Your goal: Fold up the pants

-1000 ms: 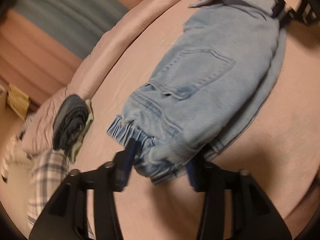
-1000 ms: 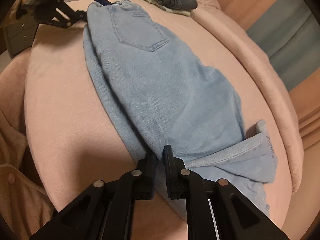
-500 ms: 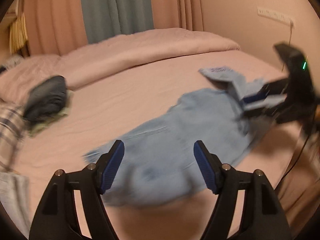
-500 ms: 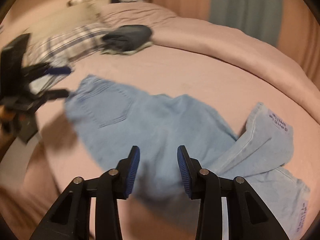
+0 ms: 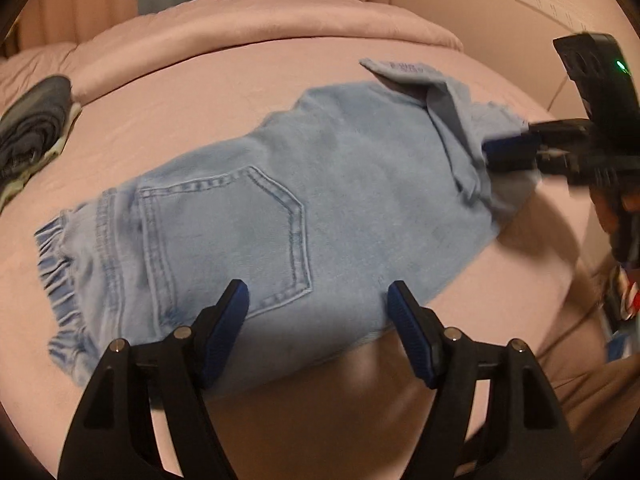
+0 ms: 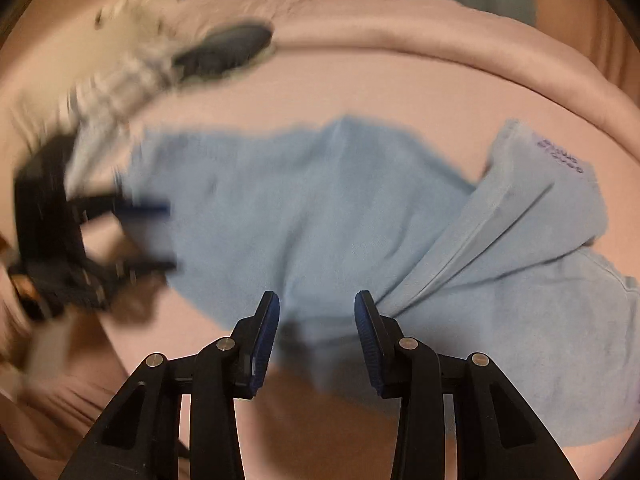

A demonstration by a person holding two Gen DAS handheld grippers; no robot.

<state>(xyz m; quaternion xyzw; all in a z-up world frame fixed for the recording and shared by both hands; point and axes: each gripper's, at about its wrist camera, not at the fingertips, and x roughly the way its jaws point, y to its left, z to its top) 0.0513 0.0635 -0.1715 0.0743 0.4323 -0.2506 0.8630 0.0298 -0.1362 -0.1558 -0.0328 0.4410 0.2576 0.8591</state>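
In the left wrist view, the left gripper [image 5: 318,302] stands at the bottom centre of the frame with its blue pads spread wide and nothing pinched between them; it hangs over the near edge of the light-blue jeans [image 5: 280,208], just below the stitched back pocket [image 5: 224,236]. The jeans lie across the middle of the picture on the pink bedsheet [image 5: 224,92], folded over lengthwise, the gathered elastic waistband [image 5: 60,280] at the left and the leg ends at the upper right. There the right gripper [image 5: 516,152] comes in from the right edge, at the turned-back hem [image 5: 412,74].

In the right wrist view, which is blurred, the right gripper [image 6: 317,308] sits at the bottom centre, its jaws parted with a clear gap and no cloth clamped. A bunched ridge of leg fabric runs up to its right-hand pad [image 6: 366,332], though contact cannot be told. One hem lies flipped over at the upper right.

By my reading, a lengthwise fold is laid and both grippers are free of the cloth, between folds. The next move likely calls for flattening the flipped hem so both legs lie even, then gripping the leg ends and carrying them toward the waistband. A dark folded garment [image 5: 32,128] rests at the left edge, well apart.
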